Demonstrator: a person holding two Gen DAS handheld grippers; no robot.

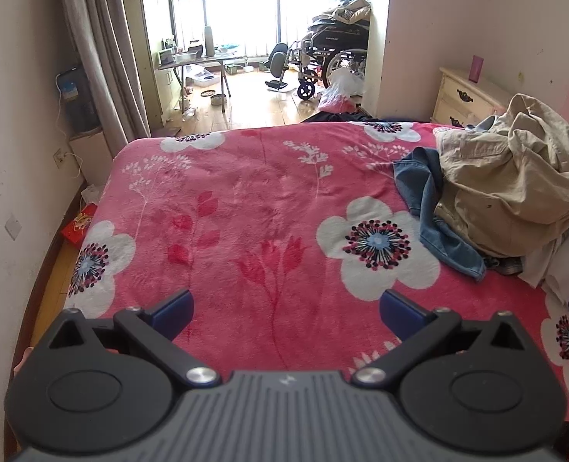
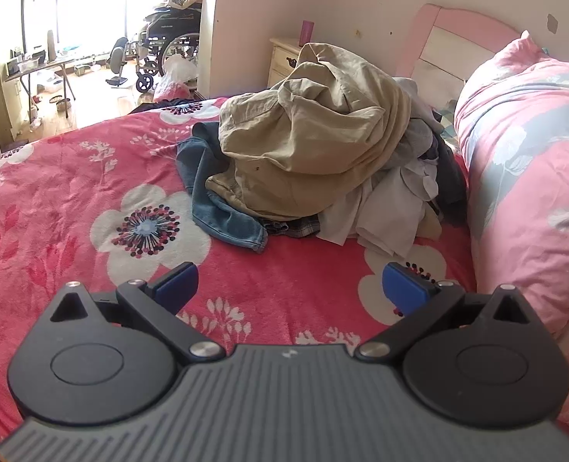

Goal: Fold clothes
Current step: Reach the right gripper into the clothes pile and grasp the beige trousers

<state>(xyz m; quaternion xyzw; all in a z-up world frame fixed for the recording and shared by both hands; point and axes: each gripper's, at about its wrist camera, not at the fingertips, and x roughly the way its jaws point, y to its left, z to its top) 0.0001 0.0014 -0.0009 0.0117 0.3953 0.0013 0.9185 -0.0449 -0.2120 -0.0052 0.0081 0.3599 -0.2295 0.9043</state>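
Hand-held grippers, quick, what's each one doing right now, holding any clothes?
Left hand-held gripper: open, holding nothing, over the bare pink blanket.
Right hand-held gripper: open, holding nothing, short of the clothes pile.

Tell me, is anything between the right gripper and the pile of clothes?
Nothing visible. Only bare pink blanket lies between the open right gripper and the pile of clothes.
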